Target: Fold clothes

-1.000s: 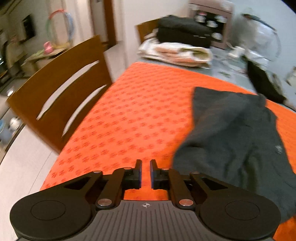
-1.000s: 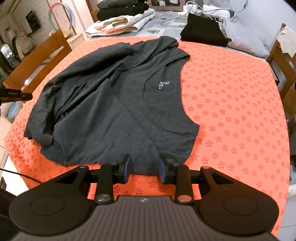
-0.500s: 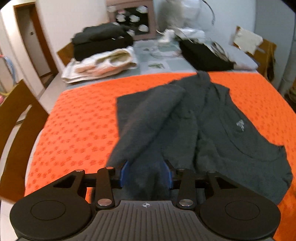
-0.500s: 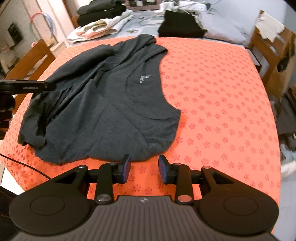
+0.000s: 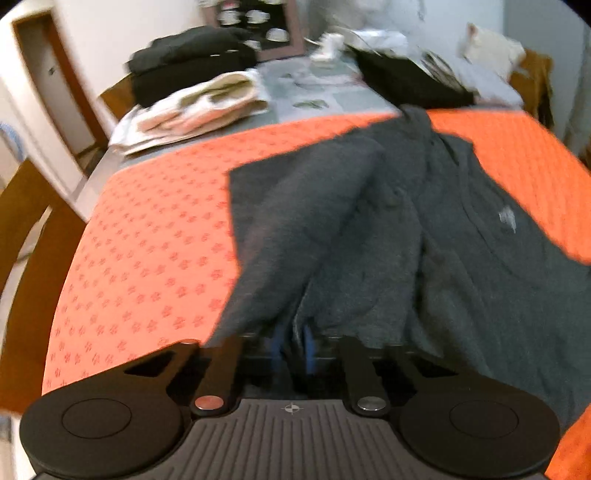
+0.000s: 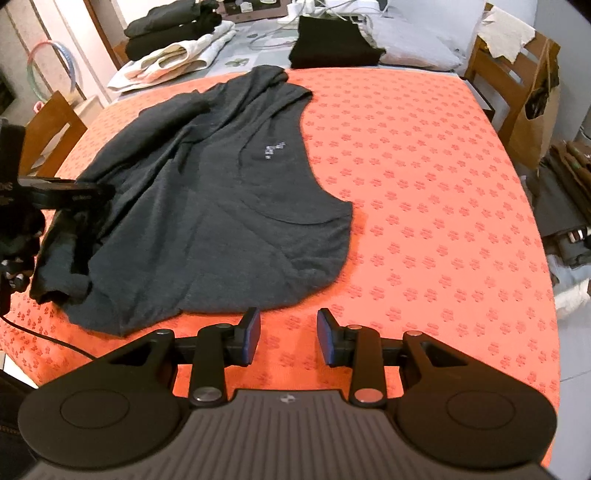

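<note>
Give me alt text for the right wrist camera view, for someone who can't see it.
A crumpled dark grey shirt lies on an orange flower-patterned table cover. The right gripper hovers open and empty over its near hem, while the left gripper pinches the shirt's left edge. Folded clothes sit behind.

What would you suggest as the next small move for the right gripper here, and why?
Probably ease the right gripper forward onto the near hem of the dark grey shirt and close. Its jaws are open over bare orange cloth, just short of the hem, while the left gripper is already shut on the shirt's other side.
</note>
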`<state>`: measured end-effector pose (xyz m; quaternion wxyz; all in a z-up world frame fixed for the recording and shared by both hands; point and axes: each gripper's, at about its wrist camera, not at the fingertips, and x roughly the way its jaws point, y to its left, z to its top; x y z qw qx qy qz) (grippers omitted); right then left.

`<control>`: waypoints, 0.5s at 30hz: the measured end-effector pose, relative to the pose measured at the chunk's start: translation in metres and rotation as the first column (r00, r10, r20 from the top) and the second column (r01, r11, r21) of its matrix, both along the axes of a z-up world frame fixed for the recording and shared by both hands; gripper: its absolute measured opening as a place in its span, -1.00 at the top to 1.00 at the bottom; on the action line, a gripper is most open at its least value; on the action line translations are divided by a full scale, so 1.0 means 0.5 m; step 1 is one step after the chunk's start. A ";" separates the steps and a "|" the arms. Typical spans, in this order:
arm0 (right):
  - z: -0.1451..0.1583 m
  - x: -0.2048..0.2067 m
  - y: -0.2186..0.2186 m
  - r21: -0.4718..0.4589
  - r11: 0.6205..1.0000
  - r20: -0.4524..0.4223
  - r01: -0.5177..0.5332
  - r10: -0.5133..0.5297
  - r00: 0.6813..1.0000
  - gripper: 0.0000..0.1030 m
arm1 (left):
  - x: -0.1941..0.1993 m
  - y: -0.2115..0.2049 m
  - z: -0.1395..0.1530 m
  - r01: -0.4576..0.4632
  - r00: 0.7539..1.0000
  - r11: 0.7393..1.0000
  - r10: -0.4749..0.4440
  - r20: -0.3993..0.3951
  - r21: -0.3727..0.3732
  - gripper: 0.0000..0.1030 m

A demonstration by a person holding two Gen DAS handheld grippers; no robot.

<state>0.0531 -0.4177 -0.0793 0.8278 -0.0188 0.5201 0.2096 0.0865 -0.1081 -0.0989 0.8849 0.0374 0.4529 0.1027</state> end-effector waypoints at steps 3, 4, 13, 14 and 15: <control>0.001 0.005 0.027 0.003 1.000 0.000 -0.020 0.020 1.000 0.25 | -0.021 0.043 0.033 -0.074 0.996 0.997 0.076 0.046 -0.028 0.86; 0.001 0.007 0.038 0.005 1.000 0.001 -0.030 0.030 1.000 0.25 | -0.030 0.063 0.047 -0.107 0.992 0.994 0.109 0.061 -0.032 0.86; 0.005 0.024 0.143 0.027 0.989 0.010 -0.142 0.142 0.990 0.25 | -0.127 0.224 0.118 -0.384 0.918 0.923 0.381 0.107 0.000 0.87; 0.005 0.026 0.155 0.030 0.987 0.011 -0.155 0.155 0.988 0.25 | -0.138 0.238 0.116 -0.407 0.909 0.913 0.405 0.097 0.008 0.87; 0.005 0.028 0.167 0.034 0.986 0.013 -0.166 0.165 0.986 0.25 | -0.148 0.251 0.114 -0.430 0.900 0.903 0.428 0.088 0.016 0.87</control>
